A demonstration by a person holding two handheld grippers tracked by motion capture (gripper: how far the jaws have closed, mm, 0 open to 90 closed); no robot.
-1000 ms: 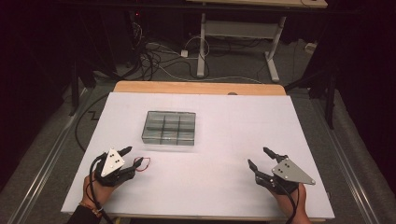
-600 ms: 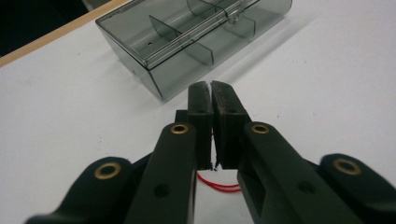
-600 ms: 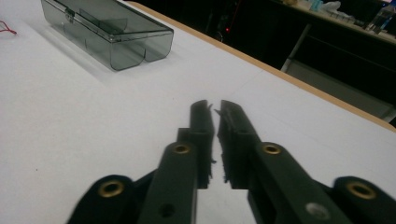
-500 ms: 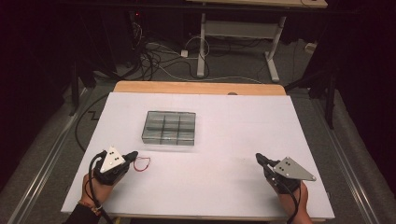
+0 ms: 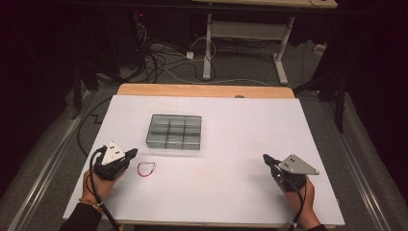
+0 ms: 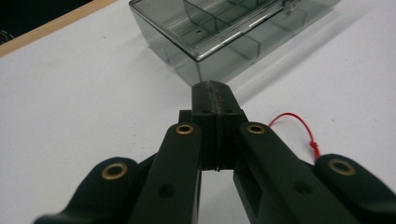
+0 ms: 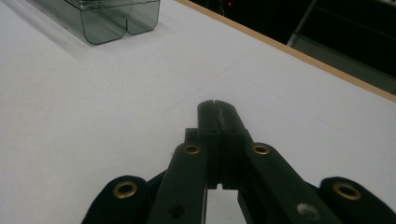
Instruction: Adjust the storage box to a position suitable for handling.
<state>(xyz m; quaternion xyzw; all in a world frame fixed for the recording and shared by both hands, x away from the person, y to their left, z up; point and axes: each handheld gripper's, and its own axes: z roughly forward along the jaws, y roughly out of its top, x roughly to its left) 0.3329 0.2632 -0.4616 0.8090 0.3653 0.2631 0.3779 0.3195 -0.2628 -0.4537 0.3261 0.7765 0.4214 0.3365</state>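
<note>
Fingers [image 6: 215, 95] of both grippers newly closed on nothing, red loop [image 5: 146, 169] bare beside left gripper [image 5: 131, 154].

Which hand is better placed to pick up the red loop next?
Left. The left tool sits right beside the red loop, near the compartment box. The right tool is far across the table. Both are shut and would need opening first.

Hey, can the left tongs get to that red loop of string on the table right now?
Probably yes: the red loop lies on bare table just beside the left tongs, nothing between. The jaws are shut, so they would need opening first.
</note>
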